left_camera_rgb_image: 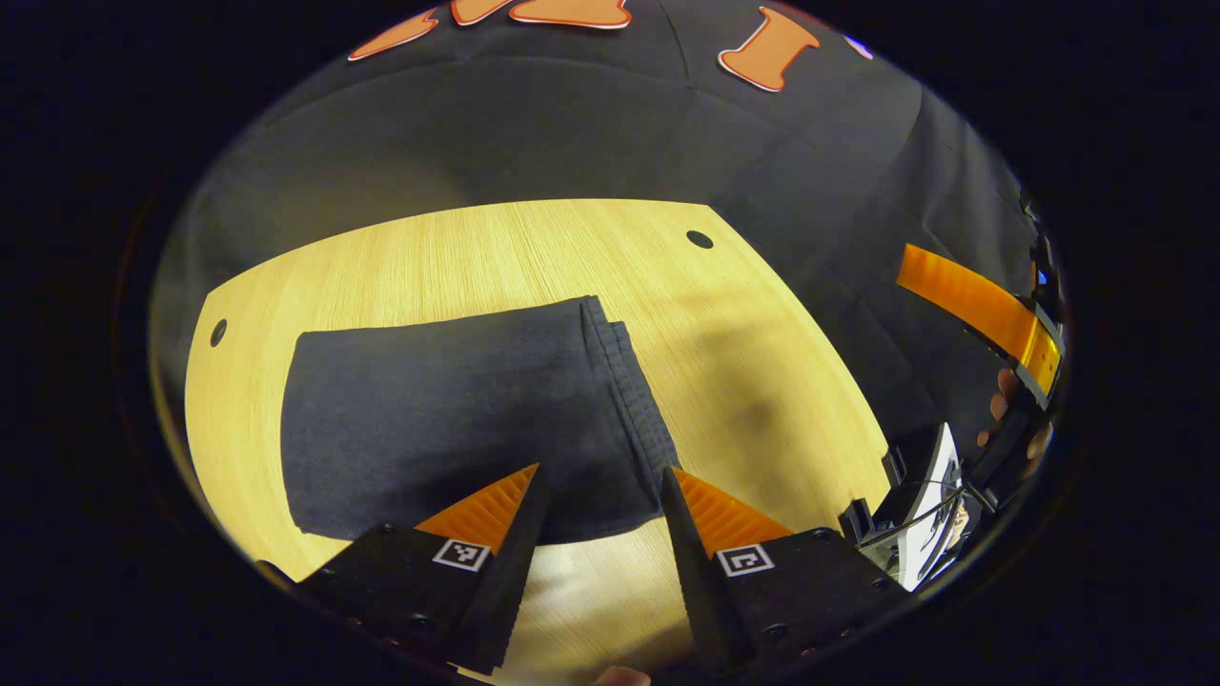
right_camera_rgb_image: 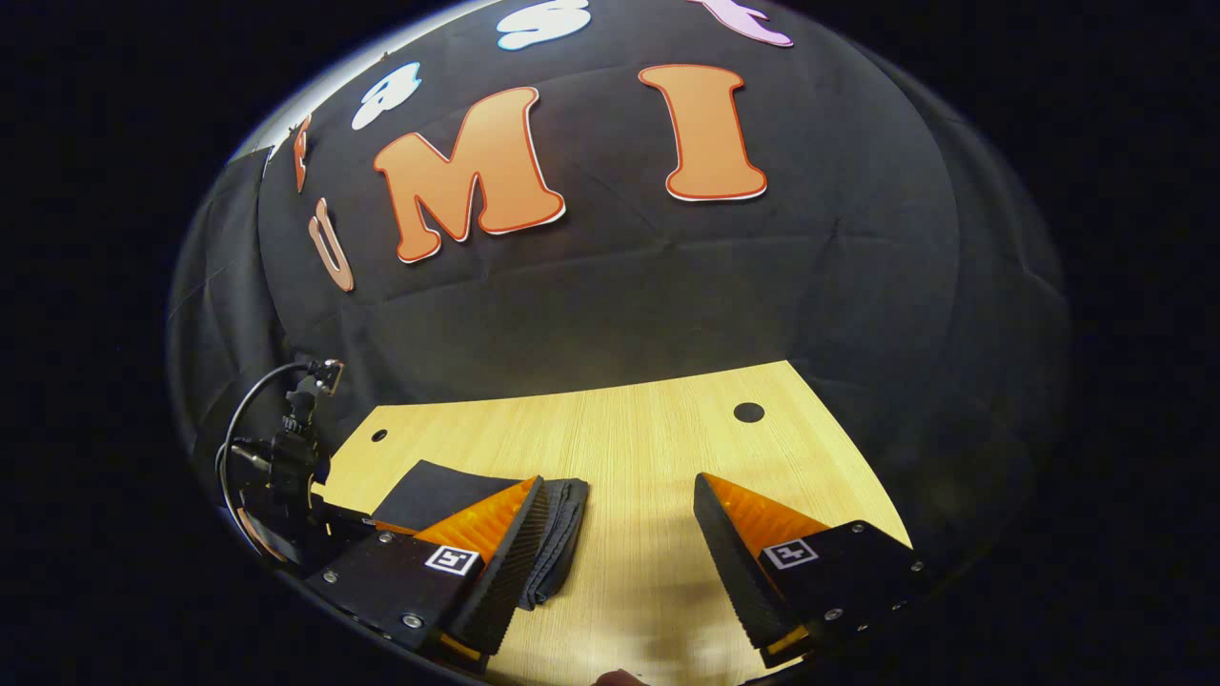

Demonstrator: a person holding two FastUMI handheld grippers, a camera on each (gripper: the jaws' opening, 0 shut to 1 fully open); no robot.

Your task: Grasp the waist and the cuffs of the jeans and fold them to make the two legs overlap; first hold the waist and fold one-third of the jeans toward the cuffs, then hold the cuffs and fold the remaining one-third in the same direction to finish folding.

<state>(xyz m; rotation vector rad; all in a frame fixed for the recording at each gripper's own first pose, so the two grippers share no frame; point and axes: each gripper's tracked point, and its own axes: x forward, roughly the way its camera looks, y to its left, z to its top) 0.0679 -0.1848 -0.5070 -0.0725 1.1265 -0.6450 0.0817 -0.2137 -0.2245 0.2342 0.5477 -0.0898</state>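
Plainly, both claws are done gripping for now: the left gripper hangs above the table with its two fingers spread wide apart and nothing between them, the near edge of the jeans showing in the gap below. In the right gripper view, the right gripper is likewise gaping, holding nothing, with bare wooden table under the gap; the folded bundle lies just off its one finger, toward the other tool. In the left gripper view the right tool shows at the far edge, held in a hand well clear of the cloth.

The jeans lie as a compact dark rectangle on the table, stacked layers showing at one end, flat and fairly square.

To my eye the last fold is already laid down and the task is at its close. What remains, I judge, is only to draw both tools away without snagging the top layer, or to nudge a stray edge if one sits proud.
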